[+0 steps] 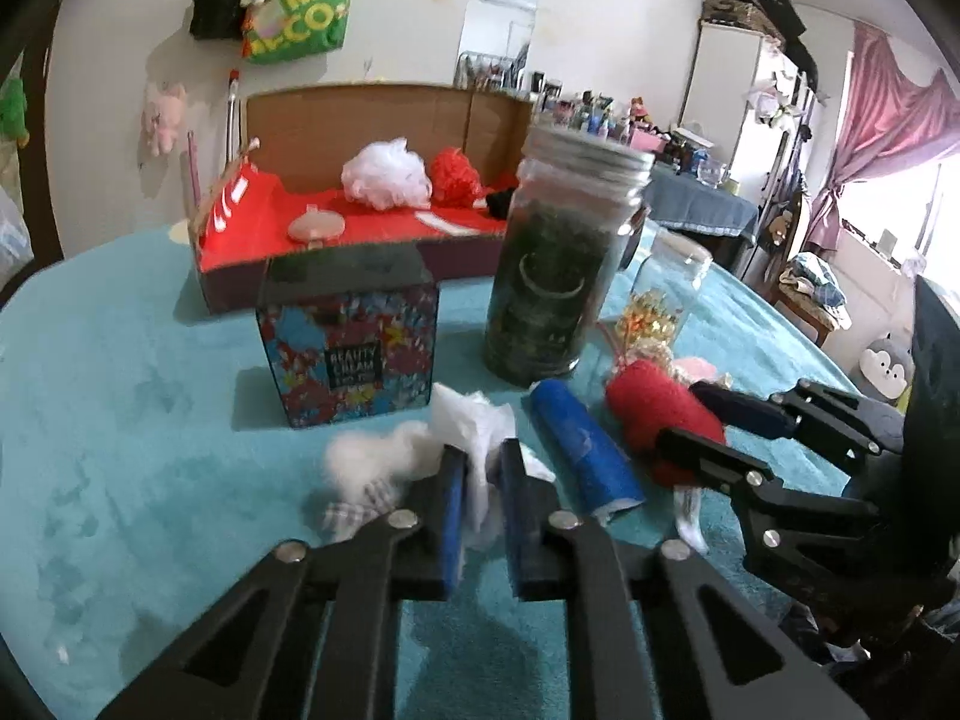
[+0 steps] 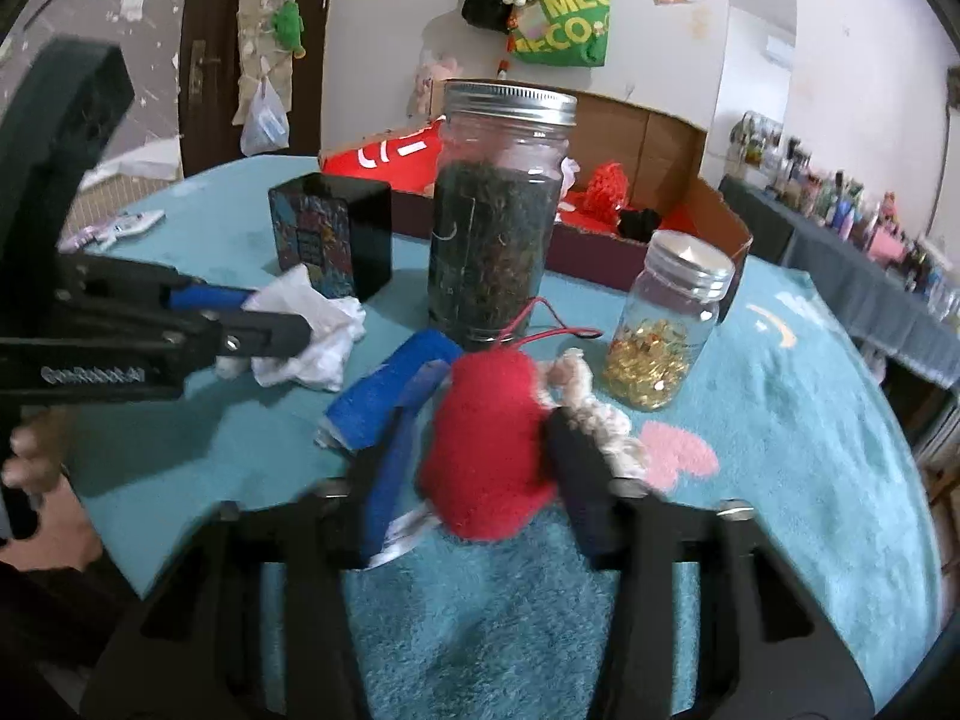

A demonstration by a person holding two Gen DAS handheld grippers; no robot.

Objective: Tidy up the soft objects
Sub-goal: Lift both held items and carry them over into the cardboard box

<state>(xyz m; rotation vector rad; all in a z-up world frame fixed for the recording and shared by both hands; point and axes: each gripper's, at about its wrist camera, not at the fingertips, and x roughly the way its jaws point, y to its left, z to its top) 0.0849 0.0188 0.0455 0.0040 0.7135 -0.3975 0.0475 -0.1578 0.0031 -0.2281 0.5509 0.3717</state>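
On the teal cloth (image 1: 120, 420), the left gripper (image 1: 480, 462) is clamped on a crumpled white tissue (image 1: 474, 420), just in front of a lidded patterned box (image 1: 351, 348). Behind, a cardboard tray (image 1: 384, 114) holds a white mesh pouf (image 1: 387, 174) and a red one (image 1: 454, 177). A tall jar (image 2: 495, 210) is packed with dark dried leaves; a small jar (image 2: 669, 324) holds gold pieces. The right gripper (image 2: 495, 408) squeezes a red plush toy (image 2: 489, 450) beside a blue roll (image 2: 390, 396).

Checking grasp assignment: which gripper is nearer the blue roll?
Right. The right gripper, shut on the red soft toy, has one finger against the blue roll; the left gripper clamps the white cloth beside it.
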